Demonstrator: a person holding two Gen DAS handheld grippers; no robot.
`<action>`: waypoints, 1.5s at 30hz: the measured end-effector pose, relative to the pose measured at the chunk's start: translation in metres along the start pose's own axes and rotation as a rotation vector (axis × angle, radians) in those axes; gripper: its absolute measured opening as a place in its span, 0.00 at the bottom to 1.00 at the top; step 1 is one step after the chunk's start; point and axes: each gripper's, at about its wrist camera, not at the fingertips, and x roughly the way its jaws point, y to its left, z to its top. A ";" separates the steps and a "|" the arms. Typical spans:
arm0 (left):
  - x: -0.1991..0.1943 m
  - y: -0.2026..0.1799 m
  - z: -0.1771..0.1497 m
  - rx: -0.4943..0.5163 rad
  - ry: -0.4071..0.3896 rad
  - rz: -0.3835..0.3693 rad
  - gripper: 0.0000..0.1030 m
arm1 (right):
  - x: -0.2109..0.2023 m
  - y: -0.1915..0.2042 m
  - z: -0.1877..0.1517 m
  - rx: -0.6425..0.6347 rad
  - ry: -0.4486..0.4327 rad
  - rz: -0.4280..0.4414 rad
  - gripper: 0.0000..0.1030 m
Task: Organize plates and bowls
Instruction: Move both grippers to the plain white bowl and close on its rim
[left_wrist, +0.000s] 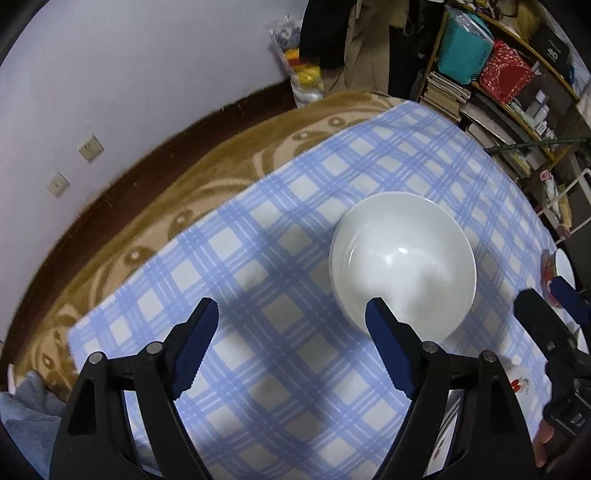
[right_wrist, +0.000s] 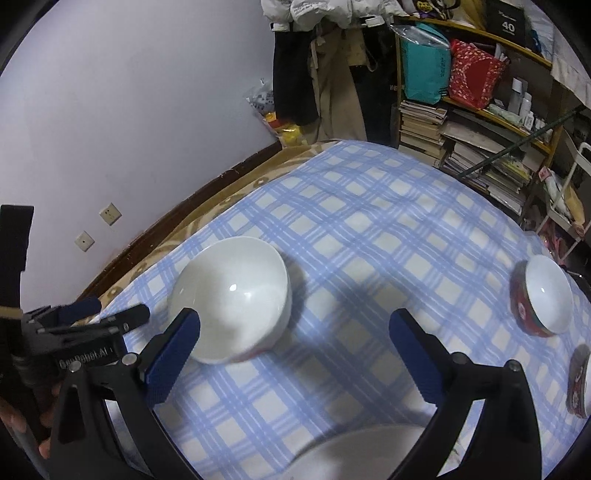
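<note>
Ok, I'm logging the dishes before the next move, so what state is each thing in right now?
White bowl: upright on the checked cloth, empty, not gripped.
Red-patterned bowl: upright, empty, apart from the white bowl.
Patterned dish: at the right edge, mostly cut off.
Left gripper: open, nothing between its fingers.
Right gripper: open, holding nothing.
Checked cloth: spread flat.

1. The left wrist view is aimed steeply down, close over the checked cloth (left_wrist: 295, 229).
2. The right wrist view is tilted less steeply.
3. The white bowl (left_wrist: 402, 254) (right_wrist: 236, 295) and shelves (left_wrist: 517, 96) (right_wrist: 480, 122) are shared by both.
</note>
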 end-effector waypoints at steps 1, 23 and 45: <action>0.003 0.001 0.001 -0.009 0.005 -0.006 0.79 | 0.004 0.003 0.002 -0.003 0.002 -0.007 1.00; 0.045 0.003 0.014 -0.064 0.102 -0.068 0.79 | 0.068 0.003 0.007 0.066 0.151 -0.032 1.00; 0.093 -0.002 0.019 -0.131 0.168 -0.200 0.25 | 0.128 -0.019 0.006 0.175 0.293 0.090 0.22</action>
